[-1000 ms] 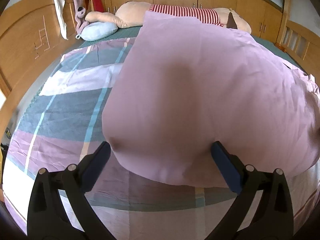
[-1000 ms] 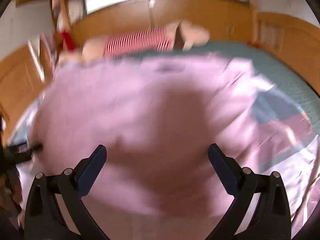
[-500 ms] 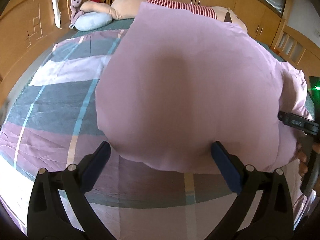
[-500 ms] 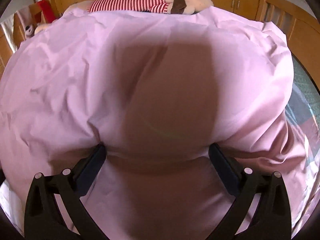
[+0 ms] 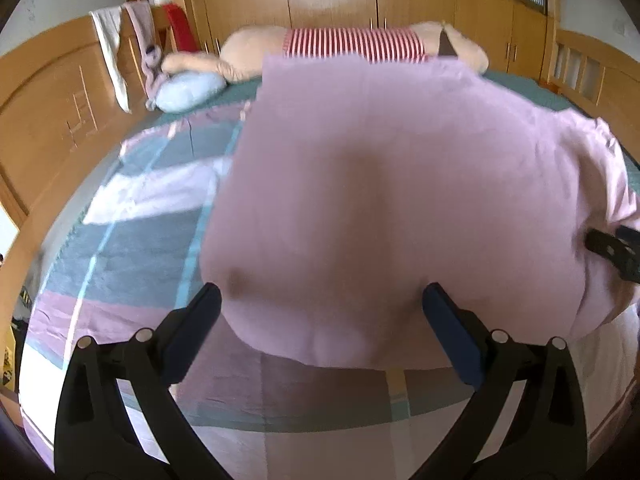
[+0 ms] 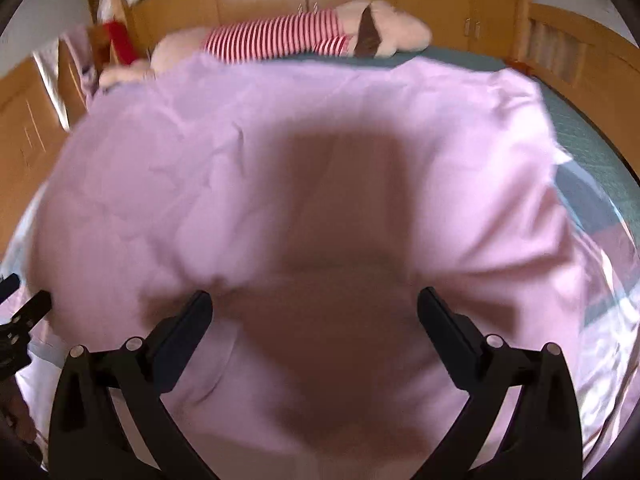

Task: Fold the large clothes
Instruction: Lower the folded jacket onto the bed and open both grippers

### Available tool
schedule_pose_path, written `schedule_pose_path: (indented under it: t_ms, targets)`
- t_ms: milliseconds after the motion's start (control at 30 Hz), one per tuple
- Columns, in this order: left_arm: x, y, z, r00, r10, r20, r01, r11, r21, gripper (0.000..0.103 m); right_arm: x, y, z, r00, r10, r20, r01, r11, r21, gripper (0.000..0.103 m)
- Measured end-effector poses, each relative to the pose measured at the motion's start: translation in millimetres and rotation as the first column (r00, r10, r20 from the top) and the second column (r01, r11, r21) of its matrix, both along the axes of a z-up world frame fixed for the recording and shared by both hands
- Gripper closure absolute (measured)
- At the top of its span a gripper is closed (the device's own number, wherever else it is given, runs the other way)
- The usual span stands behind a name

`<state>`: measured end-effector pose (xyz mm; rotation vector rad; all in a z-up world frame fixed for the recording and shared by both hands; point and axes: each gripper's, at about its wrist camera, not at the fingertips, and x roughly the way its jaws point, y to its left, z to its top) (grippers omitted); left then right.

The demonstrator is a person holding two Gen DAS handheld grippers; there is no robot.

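two hand-held grippers stood wide apart, holding nothing: left hand-held gripper (image 5: 320, 312) and right hand-held gripper (image 6: 314, 312). pink garment (image 5: 400, 184) lay spread across the plaid bed (image 5: 132, 240).

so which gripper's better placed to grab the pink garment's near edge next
Left, probably. The left gripper is open with the pink garment's near hem lying between its fingertips. The right gripper, also open, sits over mid-cloth, with no edge visible there.

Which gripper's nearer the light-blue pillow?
Left. The left gripper sits at the pink garment's left edge, the pillow ahead-left. The right gripper is over the garment's other side; pillow out of view.
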<state>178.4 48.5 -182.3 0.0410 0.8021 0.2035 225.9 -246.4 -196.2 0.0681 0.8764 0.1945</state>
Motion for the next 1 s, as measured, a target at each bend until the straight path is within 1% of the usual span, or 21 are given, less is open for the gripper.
schedule_pose_path:
  t_ms: [33,100,167,200,233,267,300,333,367,400,433,500,567,633,700,833,1000]
  targets:
    - [-4.3,-1.5,6.5,1.000,0.009,0.025,-0.009,1.000,0.009,0.002,-11.5,-5.5,7.0,1.000,-0.018,0.011,0.018,1.000,0.010,0.001]
    - [-9.8,-4.5,16.8,0.999,0.017,0.045,-0.017,1.000,0.002,0.002,-51.5,-24.4,24.1,0.995,-0.086,0.057,0.082,0.994,0.076,0.001]
    - [-18.4,-10.5,32.5,0.998,0.012,0.064,-0.009,0.999,-0.047,0.002,-83.0,-33.6,25.8,0.984,-0.152,0.094,0.139,0.982,0.127,0.001]
    - [-23.9,-14.6,39.2,0.997,0.004,0.076,0.002,0.997,-0.072,0.002,-97.5,-40.3,24.9,0.975,-0.200,0.098,0.186,0.972,0.141,0.001]
    - [-32.6,-20.9,47.5,0.996,-0.011,0.090,0.020,0.995,-0.097,0.002,-97.7,-29.2,19.2,0.974,-0.211,0.081,0.198,0.970,0.144,0.001]
    - [-39.2,-25.4,52.4,0.995,-0.025,0.094,0.035,0.993,-0.109,0.002,-97.9,-31.2,18.6,0.980,-0.188,0.056,0.178,0.973,0.145,0.001]
    - [-46.7,-31.6,57.6,0.995,-0.044,0.094,0.056,0.991,-0.122,0.002,-97.3,-28.4,19.9,0.991,-0.130,0.031,0.124,0.983,0.137,0.001]
    - [-51.7,-36.5,60.9,0.994,-0.057,0.089,0.069,0.989,-0.132,0.002,-99.3,-21.5,24.5,0.993,-0.116,0.033,0.111,0.986,0.122,0.001]
    - [-59.5,-45.2,69.4,0.993,-0.075,0.087,0.088,0.984,-0.155,0.002,-103.0,-19.4,32.7,0.990,-0.126,0.058,0.120,0.988,0.100,0.001]
    - [-64.4,-50.2,76.8,0.991,-0.090,0.098,0.106,0.980,-0.170,0.002,-107.5,-17.3,38.4,0.987,-0.136,0.080,0.129,0.987,0.091,0.001]
    - [-70.5,-56.9,86.6,0.986,-0.108,0.126,0.130,0.975,-0.181,0.002,-113.7,-18.2,47.7,0.984,-0.140,0.107,0.131,0.987,0.088,0.001]
    - [-78.7,-68.2,99.0,0.979,-0.119,0.165,0.146,0.975,-0.166,0.002,-127.6,-16.7,57.1,0.981,-0.134,0.138,0.123,0.989,0.084,0.001]
    - [-86.4,-78.2,109.2,0.972,-0.125,0.200,0.156,0.977,-0.145,0.002,-140.3,-14.3,66.8,0.978,-0.126,0.166,0.119,0.992,0.052,0.001]
    - [-91.1,-83.2,111.8,0.969,-0.130,0.209,0.159,0.979,-0.130,0.002,-150.5,-10.6,71.0,0.977,-0.123,0.177,0.122,0.992,0.016,0.001]
    - [-96.3,-88.7,112.9,0.969,-0.132,0.207,0.155,0.983,-0.100,0.002,-156.8,-8.4,74.4,0.975,-0.126,0.182,0.128,0.992,0.001,0.001]
    - [-108.7,-90.9,116.1,0.972,-0.121,0.200,0.129,0.991,-0.029,0.002,-160.8,-3.0,81.7,0.978,-0.107,0.178,0.110,0.994,-0.007,0.001]
    - [-121.8,-83.1,125.6,0.966,-0.114,0.234,0.126,0.991,-0.034,0.002,-171.3,10.7,94.6,0.974,-0.085,0.209,0.090,0.996,-0.011,0.001]
